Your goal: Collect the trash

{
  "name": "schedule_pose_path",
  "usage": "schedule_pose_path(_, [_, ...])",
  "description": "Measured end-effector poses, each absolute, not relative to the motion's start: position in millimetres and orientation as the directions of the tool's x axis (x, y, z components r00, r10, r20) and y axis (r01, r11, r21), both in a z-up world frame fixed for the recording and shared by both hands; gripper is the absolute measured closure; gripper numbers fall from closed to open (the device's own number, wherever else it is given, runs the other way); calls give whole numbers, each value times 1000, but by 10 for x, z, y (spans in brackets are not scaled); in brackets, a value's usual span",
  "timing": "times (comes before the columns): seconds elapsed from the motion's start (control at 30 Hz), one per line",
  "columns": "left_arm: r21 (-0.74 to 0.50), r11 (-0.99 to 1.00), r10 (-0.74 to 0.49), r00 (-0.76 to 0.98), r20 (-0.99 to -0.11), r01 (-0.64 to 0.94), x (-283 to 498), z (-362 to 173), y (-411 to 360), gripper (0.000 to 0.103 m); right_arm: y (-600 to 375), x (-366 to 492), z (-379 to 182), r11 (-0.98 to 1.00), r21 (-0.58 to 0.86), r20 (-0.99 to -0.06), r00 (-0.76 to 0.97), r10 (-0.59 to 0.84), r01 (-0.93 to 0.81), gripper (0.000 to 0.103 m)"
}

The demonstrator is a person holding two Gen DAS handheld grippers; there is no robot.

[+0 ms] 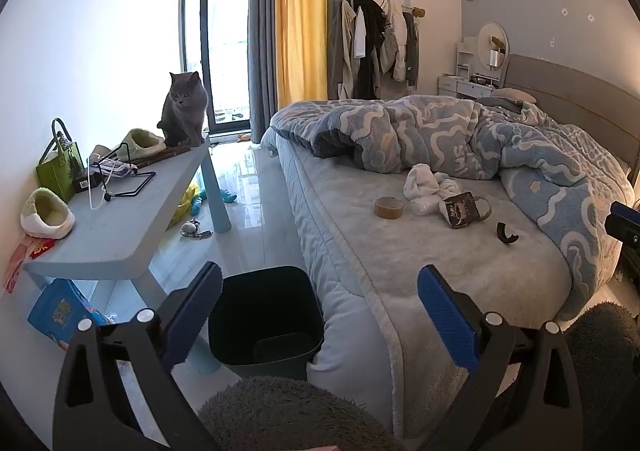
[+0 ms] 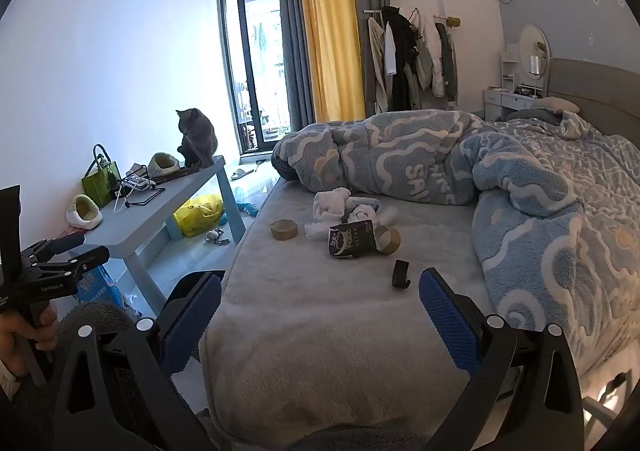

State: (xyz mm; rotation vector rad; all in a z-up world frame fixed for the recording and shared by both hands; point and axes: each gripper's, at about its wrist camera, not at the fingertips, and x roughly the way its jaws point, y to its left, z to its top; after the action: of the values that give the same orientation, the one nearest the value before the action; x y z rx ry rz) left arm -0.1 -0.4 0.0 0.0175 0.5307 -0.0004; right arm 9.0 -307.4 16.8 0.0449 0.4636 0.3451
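Observation:
Trash lies on the grey bed (image 1: pixel 420 271) (image 2: pixel 320 323): a brown tape roll (image 1: pixel 388 207) (image 2: pixel 283 229), a crumpled dark carton (image 1: pixel 460 209) (image 2: pixel 352 238), white tissue (image 1: pixel 426 181) (image 2: pixel 334 203), and a small black hook-shaped piece (image 1: pixel 506 232) (image 2: pixel 401 273). A dark bin (image 1: pixel 266 321) stands on the floor by the bed's near corner, below my left gripper (image 1: pixel 320 315). Both grippers are open and empty. My right gripper (image 2: pixel 320 315) hovers over the bed's near end, short of the black piece.
A grey cat (image 1: pixel 184 111) (image 2: pixel 198 139) sits on a light blue table (image 1: pixel 120 227) (image 2: pixel 160 211) holding slippers, a green bag and small items. A bunched blue quilt (image 1: pixel 500 143) covers the far bed. Yellow bag and toys lie on the floor under the table.

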Motion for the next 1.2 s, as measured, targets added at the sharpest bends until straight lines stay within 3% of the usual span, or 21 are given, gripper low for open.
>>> schedule_pose_path(1.2, [26,1000,9,863,-506,5,-1,-1,-6,3,-3057,89,164,941,119,-432,837,336,-317,3])
